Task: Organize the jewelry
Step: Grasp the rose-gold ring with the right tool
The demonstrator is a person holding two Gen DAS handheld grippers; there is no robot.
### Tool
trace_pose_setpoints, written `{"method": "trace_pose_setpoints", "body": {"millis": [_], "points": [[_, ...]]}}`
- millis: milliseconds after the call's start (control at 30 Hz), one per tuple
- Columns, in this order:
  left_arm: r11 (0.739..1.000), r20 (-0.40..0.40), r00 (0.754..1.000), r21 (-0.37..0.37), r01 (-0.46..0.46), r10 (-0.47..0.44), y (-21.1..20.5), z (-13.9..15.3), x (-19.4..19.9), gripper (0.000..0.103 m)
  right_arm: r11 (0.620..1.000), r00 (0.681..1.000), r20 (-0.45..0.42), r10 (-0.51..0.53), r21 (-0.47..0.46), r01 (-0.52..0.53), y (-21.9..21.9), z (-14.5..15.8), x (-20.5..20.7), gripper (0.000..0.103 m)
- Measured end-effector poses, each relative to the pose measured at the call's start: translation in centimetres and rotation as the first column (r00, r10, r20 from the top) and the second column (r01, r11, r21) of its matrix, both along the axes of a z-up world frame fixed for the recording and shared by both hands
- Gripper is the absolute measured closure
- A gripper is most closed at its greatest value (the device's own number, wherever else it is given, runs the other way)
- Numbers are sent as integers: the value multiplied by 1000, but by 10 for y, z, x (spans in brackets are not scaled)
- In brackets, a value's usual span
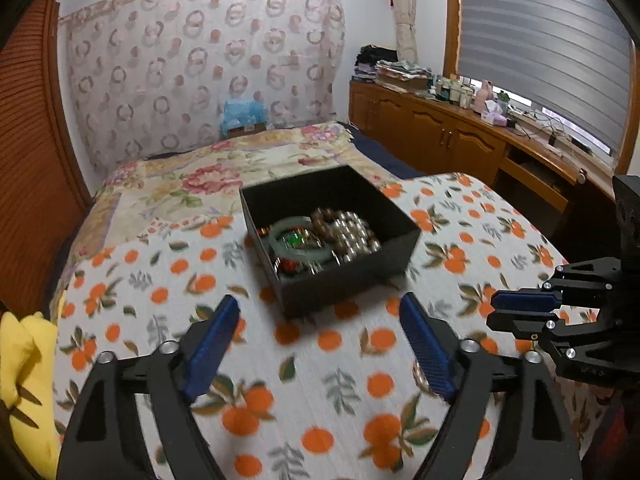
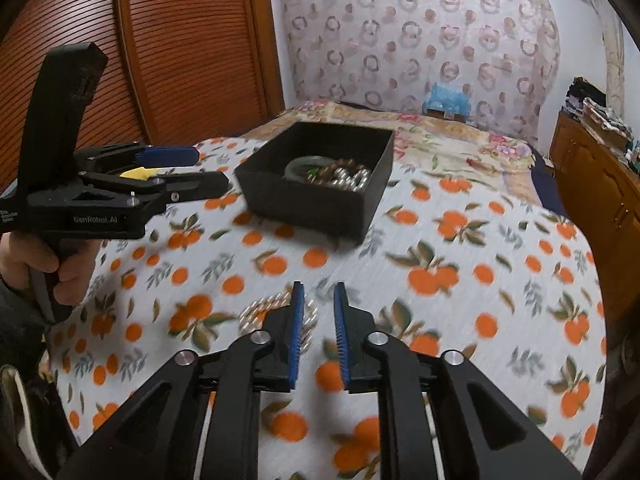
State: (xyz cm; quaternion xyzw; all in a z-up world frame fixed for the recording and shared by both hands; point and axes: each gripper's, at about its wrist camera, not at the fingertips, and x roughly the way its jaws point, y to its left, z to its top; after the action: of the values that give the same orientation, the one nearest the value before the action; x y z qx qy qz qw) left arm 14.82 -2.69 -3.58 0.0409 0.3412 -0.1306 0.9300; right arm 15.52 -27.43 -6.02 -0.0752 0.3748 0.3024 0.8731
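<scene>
A black open box (image 1: 348,276) sits on the orange-print cloth and holds a pale green bangle (image 1: 294,240), silver and brown bead strands (image 1: 352,232) and other small pieces. The box also shows in the right wrist view (image 2: 304,204). My left gripper (image 1: 318,316) is open and empty, just short of the box's near corner. My right gripper (image 2: 319,292) is narrowly open and empty, above the cloth. A pale bead strand (image 2: 266,314) lies on the cloth under its left finger. The right gripper also shows at the right of the left wrist view (image 1: 496,310).
The orange-print cloth (image 1: 320,392) covers the bed's near part, with a floral quilt (image 1: 192,184) behind. Something yellow (image 1: 24,360) lies at the left edge. A wooden cabinet (image 1: 460,136) with clutter stands at the right. A wooden door (image 2: 180,40) is at the left.
</scene>
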Motion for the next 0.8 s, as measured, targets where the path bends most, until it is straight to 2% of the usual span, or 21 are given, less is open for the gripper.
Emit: {"method": "trace_pose_setpoints", "body": {"millis": [267, 567, 733, 767, 800], "points": [[1000, -42, 999, -9, -5, 5, 6, -24, -21, 18, 998, 997, -51, 55, -11, -56, 11, -17, -27, 77], [1000, -82, 997, 16, -7, 8, 7, -39, -23, 18, 988, 991, -78, 110, -102, -118, 33, -31, -31, 77], [1000, -74, 997, 18, -6, 7, 6, -39, -25, 18, 983, 993, -59, 106, -145, -113, 39, -32, -29, 79], [1000, -74, 997, 17, -4, 5, 5, -39, -26, 18, 982, 994, -50, 102, -156, -109, 39, -32, -29, 86], [1000, -76, 997, 13, 0, 1, 4, -39, -26, 18, 982, 993, -50, 104, -154, -110, 36, -32, -29, 86]]}}
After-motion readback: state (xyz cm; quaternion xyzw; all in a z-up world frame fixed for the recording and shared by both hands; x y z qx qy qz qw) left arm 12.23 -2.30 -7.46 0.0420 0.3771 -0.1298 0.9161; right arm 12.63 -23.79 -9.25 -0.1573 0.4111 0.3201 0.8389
